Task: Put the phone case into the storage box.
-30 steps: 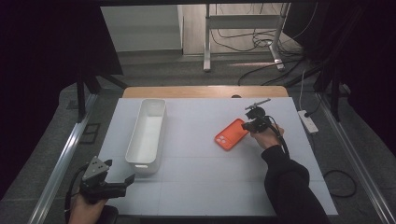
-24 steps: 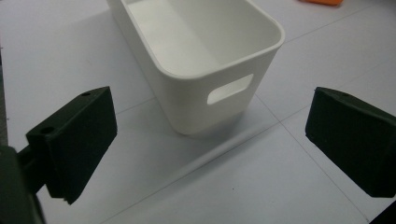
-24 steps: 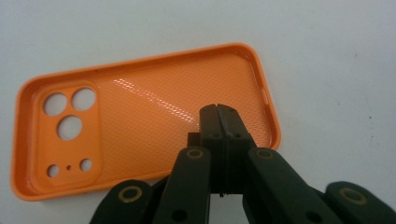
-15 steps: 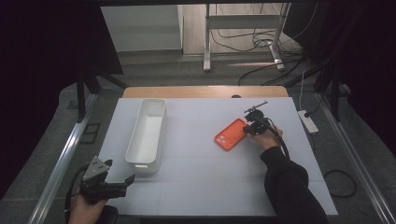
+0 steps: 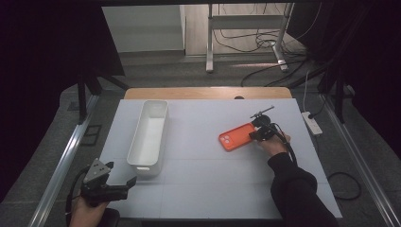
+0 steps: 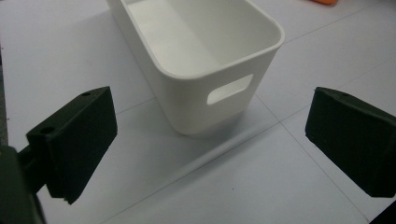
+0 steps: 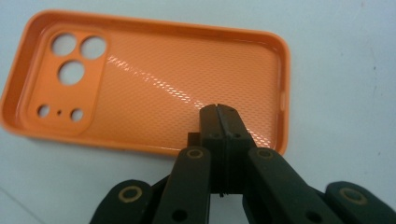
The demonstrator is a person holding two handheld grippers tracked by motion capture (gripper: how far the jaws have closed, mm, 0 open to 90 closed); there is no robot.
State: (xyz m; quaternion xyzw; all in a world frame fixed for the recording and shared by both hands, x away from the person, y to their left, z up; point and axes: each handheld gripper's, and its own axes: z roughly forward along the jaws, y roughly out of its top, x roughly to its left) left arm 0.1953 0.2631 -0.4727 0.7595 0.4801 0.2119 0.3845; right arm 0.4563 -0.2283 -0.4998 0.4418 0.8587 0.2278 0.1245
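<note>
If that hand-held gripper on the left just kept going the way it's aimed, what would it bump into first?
Probably the near end wall of the long white plastic bin, which sits straight ahead between the left hand-held gripper's open jaws; the depth is hard to judge.

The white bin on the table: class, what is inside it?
Nothing can be seen inside the white bin: the left gripper view shows bare floor and inner walls. Its far end runs out of that frame, but the high view shows that part empty too.

Table: the white matte tabletop (image 5: 208, 156) is brightly and evenly lit; surroundings dark
Shadow: soft, at the near end of the white rectangular plastic bin (image 6: 201, 60)
Glare: streaks across the orange textured phone case (image 7: 154, 88)
Focus: near black jaws slightly blurred
</note>
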